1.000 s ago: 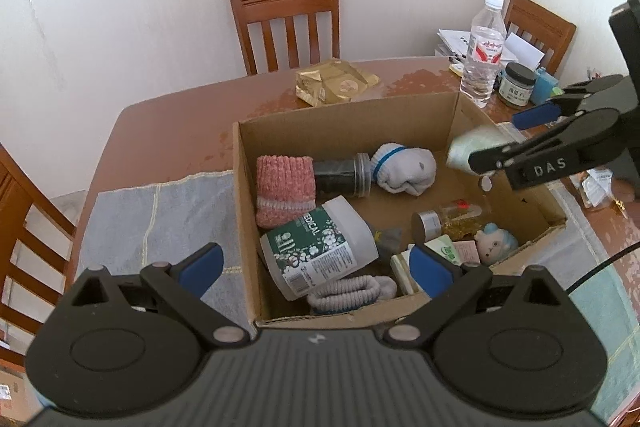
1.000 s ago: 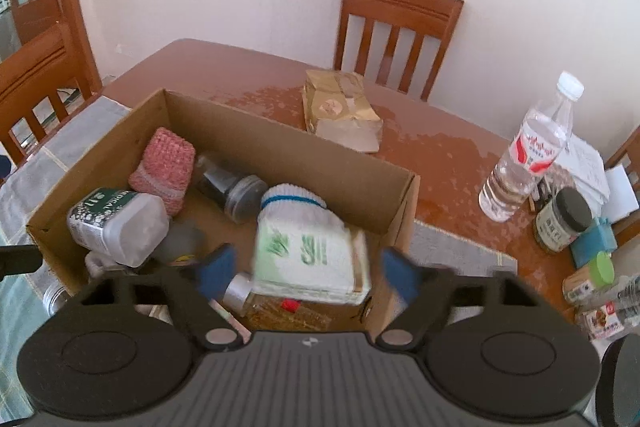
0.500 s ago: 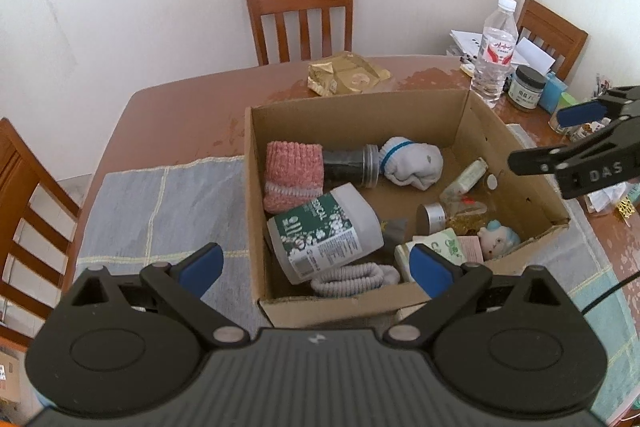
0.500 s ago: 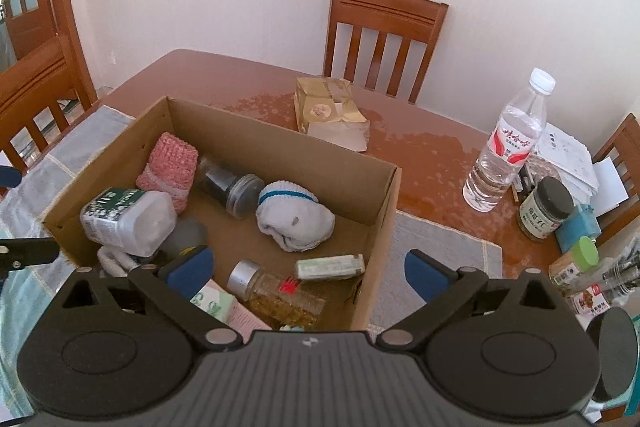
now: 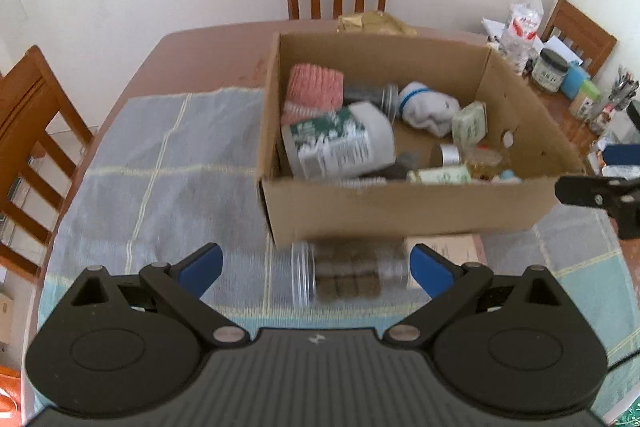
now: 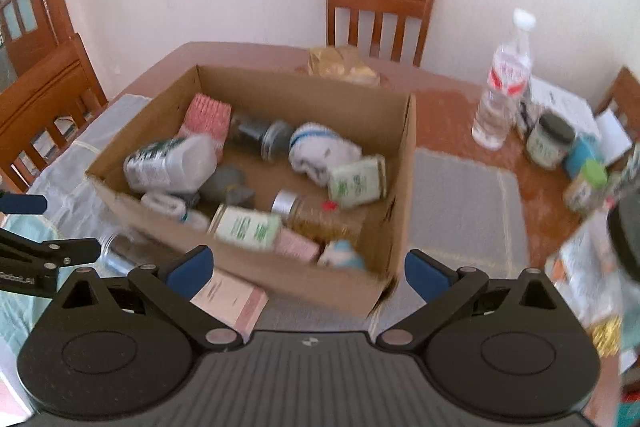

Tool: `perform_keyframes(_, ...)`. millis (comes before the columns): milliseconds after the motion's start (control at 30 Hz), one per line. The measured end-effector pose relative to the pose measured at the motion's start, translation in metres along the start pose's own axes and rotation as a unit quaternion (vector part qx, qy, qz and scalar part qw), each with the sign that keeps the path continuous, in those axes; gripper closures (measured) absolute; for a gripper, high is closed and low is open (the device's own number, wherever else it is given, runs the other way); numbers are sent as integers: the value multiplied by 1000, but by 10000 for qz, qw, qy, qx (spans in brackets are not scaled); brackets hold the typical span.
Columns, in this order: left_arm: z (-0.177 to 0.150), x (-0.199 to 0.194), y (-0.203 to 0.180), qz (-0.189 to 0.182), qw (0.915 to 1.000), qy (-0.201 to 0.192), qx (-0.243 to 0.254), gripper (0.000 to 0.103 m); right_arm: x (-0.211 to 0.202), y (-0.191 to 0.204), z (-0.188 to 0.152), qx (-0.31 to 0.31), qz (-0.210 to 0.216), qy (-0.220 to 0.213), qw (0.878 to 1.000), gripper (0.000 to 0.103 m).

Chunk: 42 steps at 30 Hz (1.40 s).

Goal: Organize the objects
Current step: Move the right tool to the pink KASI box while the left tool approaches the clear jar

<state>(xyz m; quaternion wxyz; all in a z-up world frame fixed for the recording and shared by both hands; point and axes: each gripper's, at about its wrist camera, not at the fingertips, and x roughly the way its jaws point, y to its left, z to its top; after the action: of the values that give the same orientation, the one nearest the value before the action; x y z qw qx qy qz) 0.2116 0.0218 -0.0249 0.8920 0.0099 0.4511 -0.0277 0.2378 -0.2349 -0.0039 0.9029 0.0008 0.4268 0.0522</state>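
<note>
Now we work over the round wooden table (image 5: 192,55), smooth and reddish, with a woven grey-blue cloth (image 5: 160,179) across its near half. On the cloth sits the cardboard box (image 5: 400,211), matte and stiff-walled, already holding a ribbed pink sock roll (image 5: 316,87), a white medicine bottle (image 5: 340,143) lying on its side, a white sock bundle (image 5: 428,105) and small green packets. Just near the box wall lies a clear plastic jar (image 5: 348,275) on its side with dark contents, and right of it a flat pink carton (image 6: 228,297).

Our left gripper (image 5: 316,267) hangs wide open and empty, straddling the jar; our right gripper (image 6: 306,273) is likewise spread and empty over the box's near wall.

We judge the jar comes next: being round and slick, it should be pinched across its middle so it cannot roll.
</note>
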Motion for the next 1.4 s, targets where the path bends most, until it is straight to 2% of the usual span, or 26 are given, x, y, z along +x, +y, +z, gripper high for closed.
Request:
perform_keyframes(233,-20,3,-7,66,9998,106,-154,3,13,-1,-28,226,-60,168,9996,0)
perform_keyframes(600,-47,17,-33,273,9991,121,-293,3,34,-19,-69,339,143,591,9976,0)
perform_keyframes(833,-45,25,-44,356,9984,15,-445,3,34,-27,-80,184,277,573,9978,0)
perform_keyframes(1100,-37,49,-42,490,9985,-98,-202,3,35,-28,-92,253,280,520,9979,0)
perform_keyframes(1400,-32,66,-18,187,9997,1,-124,3,42,-5,-88,421,161,539,9975,0)
